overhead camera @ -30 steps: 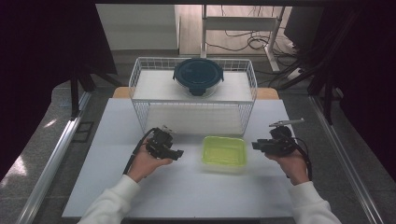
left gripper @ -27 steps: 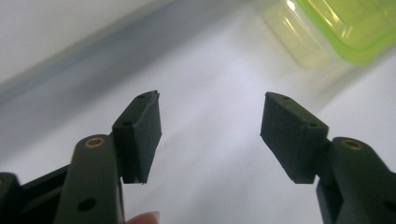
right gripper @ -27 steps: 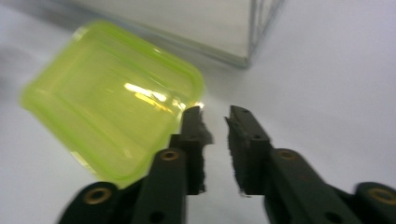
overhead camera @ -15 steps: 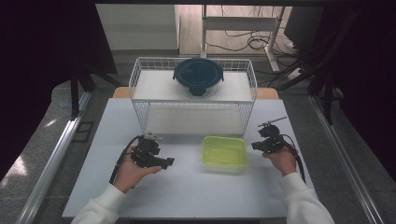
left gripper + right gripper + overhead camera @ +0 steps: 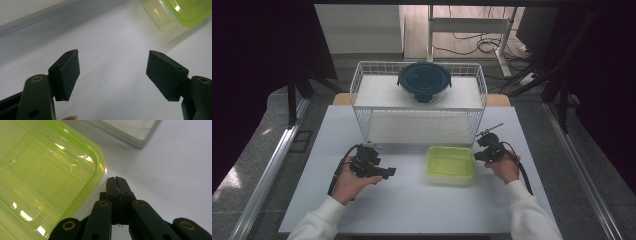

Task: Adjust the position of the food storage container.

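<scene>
A shallow yellow-green container (image 5: 451, 163) of clear, glossy plastic, rectangular with rounded corners and a raised rim, is seen lying on the white surface (image 5: 412, 210), toward its right and just in front of the wire basket (image 5: 362, 100). A stepped panel is moulded into its top, and bright glints are caught along the rim in the right gripper view (image 5: 45, 177). The right tongs (image 5: 482, 151) are held just beside the container's right edge, their jaws pressed together with nothing between them; the black tips (image 5: 116, 185) are set close against the rim. The left tongs (image 5: 384, 172) are held well apart from it on the left, with jaws spread wide over bare surface and nothing gripped. The surface is matt and smooth. A round dark lidded bowl (image 5: 424, 81) is placed on top of the white wire basket. Beyond, grey floor, cables and metal rails are visible.
</scene>
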### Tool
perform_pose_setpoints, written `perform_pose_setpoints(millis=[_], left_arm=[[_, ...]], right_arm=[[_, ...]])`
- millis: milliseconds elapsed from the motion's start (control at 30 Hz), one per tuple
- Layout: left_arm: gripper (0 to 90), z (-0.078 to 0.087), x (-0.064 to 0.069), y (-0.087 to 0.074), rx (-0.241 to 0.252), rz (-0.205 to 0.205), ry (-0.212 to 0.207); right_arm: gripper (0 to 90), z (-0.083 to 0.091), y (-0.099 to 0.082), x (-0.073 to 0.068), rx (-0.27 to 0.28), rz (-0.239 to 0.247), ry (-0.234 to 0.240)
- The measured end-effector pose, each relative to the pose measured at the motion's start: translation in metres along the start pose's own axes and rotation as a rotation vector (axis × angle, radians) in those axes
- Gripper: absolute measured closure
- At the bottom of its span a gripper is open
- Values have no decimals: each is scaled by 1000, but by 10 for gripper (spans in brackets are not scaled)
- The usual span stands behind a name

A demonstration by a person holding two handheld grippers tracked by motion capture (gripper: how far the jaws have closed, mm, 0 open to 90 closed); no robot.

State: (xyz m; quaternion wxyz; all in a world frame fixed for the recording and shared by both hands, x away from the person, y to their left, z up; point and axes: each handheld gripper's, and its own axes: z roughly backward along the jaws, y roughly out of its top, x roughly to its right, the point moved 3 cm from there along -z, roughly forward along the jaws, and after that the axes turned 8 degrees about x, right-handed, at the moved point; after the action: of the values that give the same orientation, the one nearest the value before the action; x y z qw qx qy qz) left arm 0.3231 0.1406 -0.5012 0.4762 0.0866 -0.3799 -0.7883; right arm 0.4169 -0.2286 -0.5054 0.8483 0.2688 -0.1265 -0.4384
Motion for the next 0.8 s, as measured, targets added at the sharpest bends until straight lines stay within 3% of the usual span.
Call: perform_pose_setpoints(millis=[300, 800], left_arm=[[265, 1, -4, 0, 3, 15, 8], [266, 0, -8, -1, 7, 35, 17]], right_arm=[[888, -8, 9, -21, 8, 53, 46], [888, -10, 10, -26, 14, 52, 59]])
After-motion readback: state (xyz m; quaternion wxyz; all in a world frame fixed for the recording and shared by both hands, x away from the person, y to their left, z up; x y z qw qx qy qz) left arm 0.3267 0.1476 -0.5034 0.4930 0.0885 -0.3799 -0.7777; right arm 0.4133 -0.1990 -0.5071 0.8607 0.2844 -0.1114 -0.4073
